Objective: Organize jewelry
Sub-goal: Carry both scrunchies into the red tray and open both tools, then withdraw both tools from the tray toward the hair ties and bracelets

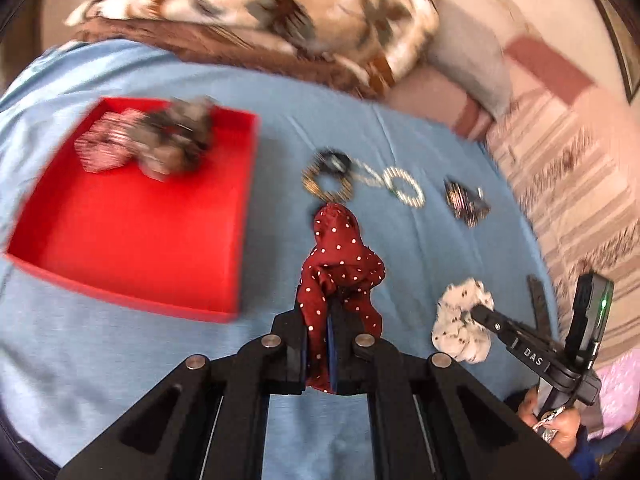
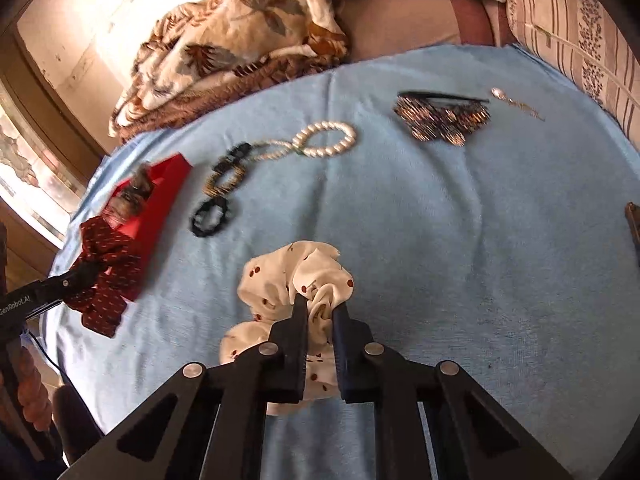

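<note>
The left gripper (image 1: 320,312) pinches the red dotted scrunchie (image 1: 340,256) at frame centre, just right of the red tray (image 1: 240,216) wall. The right gripper (image 2: 320,312) pinches the white scrunchie (image 2: 296,276); open blue cloth (image 2: 460,240) lies to its right.

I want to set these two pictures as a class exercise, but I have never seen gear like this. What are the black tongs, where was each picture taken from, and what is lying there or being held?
There is no robot: a person holds a two-finger gripper in each hand, with a camera on each looking along its fingers. In the left view, the left gripper is shut on a red dotted scrunchie beside a red tray. In the right view, the right gripper is shut on a white scrunchie. On the blue cloth lie a pearl bracelet, a black bracelet and a beaded hair clip.
</note>
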`<state>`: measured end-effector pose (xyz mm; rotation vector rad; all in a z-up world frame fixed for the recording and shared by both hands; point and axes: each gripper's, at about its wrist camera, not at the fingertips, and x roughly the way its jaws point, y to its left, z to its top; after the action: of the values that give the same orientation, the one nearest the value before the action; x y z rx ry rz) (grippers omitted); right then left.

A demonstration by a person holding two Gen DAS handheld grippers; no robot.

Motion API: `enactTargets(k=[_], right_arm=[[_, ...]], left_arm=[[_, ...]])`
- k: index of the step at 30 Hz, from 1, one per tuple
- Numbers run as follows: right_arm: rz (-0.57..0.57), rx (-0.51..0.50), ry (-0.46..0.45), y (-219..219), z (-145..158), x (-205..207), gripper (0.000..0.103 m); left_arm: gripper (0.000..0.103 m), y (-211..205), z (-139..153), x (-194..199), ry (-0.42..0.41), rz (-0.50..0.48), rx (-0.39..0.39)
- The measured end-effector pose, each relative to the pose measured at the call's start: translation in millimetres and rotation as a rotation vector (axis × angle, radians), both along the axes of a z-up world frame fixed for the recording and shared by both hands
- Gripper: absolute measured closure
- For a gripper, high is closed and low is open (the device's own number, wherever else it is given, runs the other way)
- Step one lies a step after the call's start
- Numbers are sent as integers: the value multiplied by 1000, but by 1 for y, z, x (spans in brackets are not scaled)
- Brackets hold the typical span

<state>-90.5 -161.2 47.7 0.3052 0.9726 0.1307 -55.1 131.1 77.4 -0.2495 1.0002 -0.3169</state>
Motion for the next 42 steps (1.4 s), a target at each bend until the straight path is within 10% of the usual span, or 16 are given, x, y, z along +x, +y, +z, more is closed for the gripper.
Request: enactTargets(k=[16, 30, 42], right_arm=[[259, 119, -42, 165, 59, 79, 90], [385, 51, 111, 300, -15, 156, 90], [419, 7, 108, 341, -24, 168, 84]], left_arm=[[96, 176, -6, 70, 19, 297, 122], [95, 201, -52, 139, 80, 324, 169], [60, 225, -16, 110, -13, 333, 34]])
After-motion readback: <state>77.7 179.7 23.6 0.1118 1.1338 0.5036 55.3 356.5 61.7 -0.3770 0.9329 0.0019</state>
